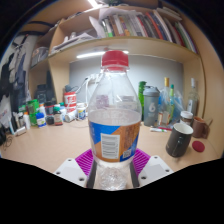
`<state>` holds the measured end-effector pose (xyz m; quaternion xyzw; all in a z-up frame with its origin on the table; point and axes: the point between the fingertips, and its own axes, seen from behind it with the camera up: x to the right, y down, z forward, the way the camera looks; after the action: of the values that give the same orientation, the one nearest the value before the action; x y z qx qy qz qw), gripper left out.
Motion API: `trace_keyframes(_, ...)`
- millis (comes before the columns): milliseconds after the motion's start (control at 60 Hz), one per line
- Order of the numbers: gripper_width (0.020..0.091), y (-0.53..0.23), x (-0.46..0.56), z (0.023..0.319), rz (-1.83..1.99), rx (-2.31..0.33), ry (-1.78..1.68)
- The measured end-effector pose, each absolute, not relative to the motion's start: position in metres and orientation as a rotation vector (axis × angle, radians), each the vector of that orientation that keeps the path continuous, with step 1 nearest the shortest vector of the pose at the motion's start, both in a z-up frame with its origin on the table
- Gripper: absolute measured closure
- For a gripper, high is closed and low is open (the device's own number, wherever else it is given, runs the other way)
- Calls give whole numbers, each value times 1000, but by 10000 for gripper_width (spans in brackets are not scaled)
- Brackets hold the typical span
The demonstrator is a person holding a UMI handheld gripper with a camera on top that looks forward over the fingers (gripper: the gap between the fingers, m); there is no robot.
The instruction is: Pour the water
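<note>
Over on the far left, a cluster of small bottles and jars (pixel 35 113) with coloured caps is sitting at the back of the pale wooden desk (pixel 45 148), under a wall crowded with papers and pictures. Just right of them, a red-labelled can or jar (pixel 70 99) is standing near the back edge of the desk.

In the middle, a clear plastic water bottle with a red screw cap and a blue and orange label (pixel 115 115) is standing upright and filling most of the view. It is sitting between the two fingers of the gripper (pixel 114 164), whose purple pads (pixel 87 160) are showing on either side of its lower body and appearing to press against it, so the fingers are closing on the bottle rather than standing apart from it. The cap is on. Whether the bottle's base is resting on the desk or is being lifted clear cannot be told, since the gripper is hiding it.

Above, a wooden shelf (pixel 130 42) is carrying a row of books and papers.

To the right of the bottle, a green bottle and other tall containers (pixel 155 103) are standing at the back of the desk. Nearer, a dark cylindrical mug (pixel 180 139) is sitting on the desk beside the right finger, tilted in the wide view, well apart from the bottle.
</note>
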<state>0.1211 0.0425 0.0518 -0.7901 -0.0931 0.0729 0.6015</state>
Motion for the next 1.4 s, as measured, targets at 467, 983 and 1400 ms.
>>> trace_keyframes(467, 695, 79, 142, 102, 470, -1921, 70)
trace_keyframes(983, 696, 157, 167, 169, 1791, -1412, 1565)
trace_keyframes(1400, 697, 178, 189, 217, 2035, -1026, 1757)
